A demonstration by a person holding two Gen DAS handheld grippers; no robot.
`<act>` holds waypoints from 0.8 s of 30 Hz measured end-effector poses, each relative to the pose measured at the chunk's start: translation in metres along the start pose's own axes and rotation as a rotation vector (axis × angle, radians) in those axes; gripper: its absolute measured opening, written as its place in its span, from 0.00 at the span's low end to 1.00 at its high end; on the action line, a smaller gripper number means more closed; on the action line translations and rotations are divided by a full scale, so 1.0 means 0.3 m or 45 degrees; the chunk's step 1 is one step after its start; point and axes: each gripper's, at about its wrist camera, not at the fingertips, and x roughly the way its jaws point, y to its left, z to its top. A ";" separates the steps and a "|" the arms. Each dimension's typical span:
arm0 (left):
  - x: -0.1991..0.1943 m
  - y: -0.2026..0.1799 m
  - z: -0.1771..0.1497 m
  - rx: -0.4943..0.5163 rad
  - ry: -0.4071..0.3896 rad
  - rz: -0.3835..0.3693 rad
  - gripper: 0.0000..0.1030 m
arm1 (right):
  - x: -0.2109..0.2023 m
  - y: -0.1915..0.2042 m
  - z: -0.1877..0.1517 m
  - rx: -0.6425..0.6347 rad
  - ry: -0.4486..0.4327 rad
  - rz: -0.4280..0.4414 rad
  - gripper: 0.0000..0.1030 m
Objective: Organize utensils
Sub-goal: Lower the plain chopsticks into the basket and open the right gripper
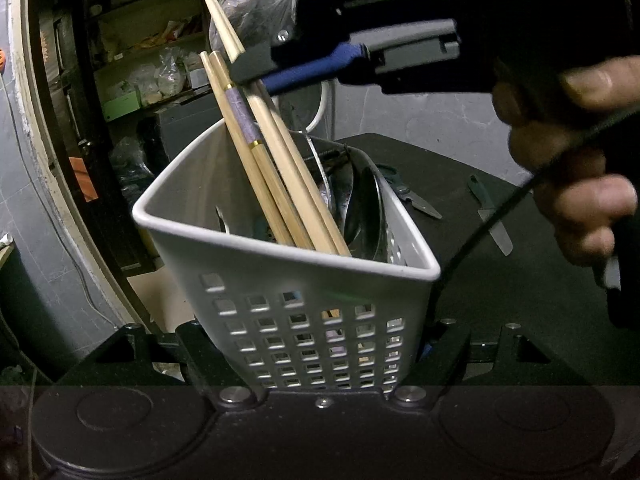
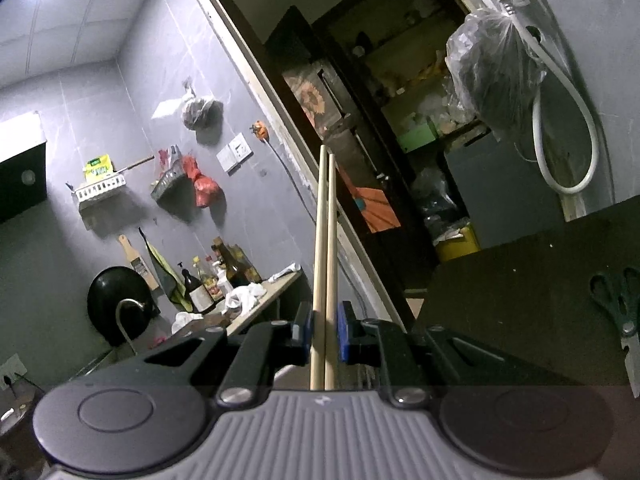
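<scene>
A white perforated utensil basket (image 1: 304, 320) is clamped between my left gripper's (image 1: 320, 344) fingers. It holds several wooden chopsticks (image 1: 256, 168) and metal utensils (image 1: 360, 200). My right gripper (image 1: 260, 76), seen from the left wrist view above the basket, is shut on a pair of plain wooden chopsticks (image 1: 224, 20) whose lower ends reach into the basket. In the right wrist view the same pair (image 2: 324, 248) stands upright between the blue pads (image 2: 344, 336) of my right gripper (image 2: 324, 336).
A dark table (image 1: 520, 300) carries scissors (image 1: 412, 196) and a knife (image 1: 492, 216) behind the basket. The scissors also show in the right wrist view (image 2: 620, 308). A doorway with shelves (image 2: 400, 120) and a kitchen counter with bottles (image 2: 216, 280) lie beyond.
</scene>
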 end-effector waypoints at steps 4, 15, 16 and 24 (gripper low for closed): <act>0.000 0.001 0.000 0.000 0.000 0.000 0.77 | -0.013 0.000 -0.023 -0.013 0.024 -0.018 0.15; 0.001 -0.001 0.000 0.000 0.001 0.001 0.77 | -0.053 0.035 -0.047 -0.085 0.016 -0.044 0.15; 0.001 0.000 0.000 0.000 0.001 0.001 0.77 | -0.059 0.039 -0.048 -0.092 0.018 -0.045 0.15; 0.000 0.000 0.001 -0.001 0.000 0.002 0.77 | -0.096 0.062 -0.031 -0.130 0.013 -0.058 0.50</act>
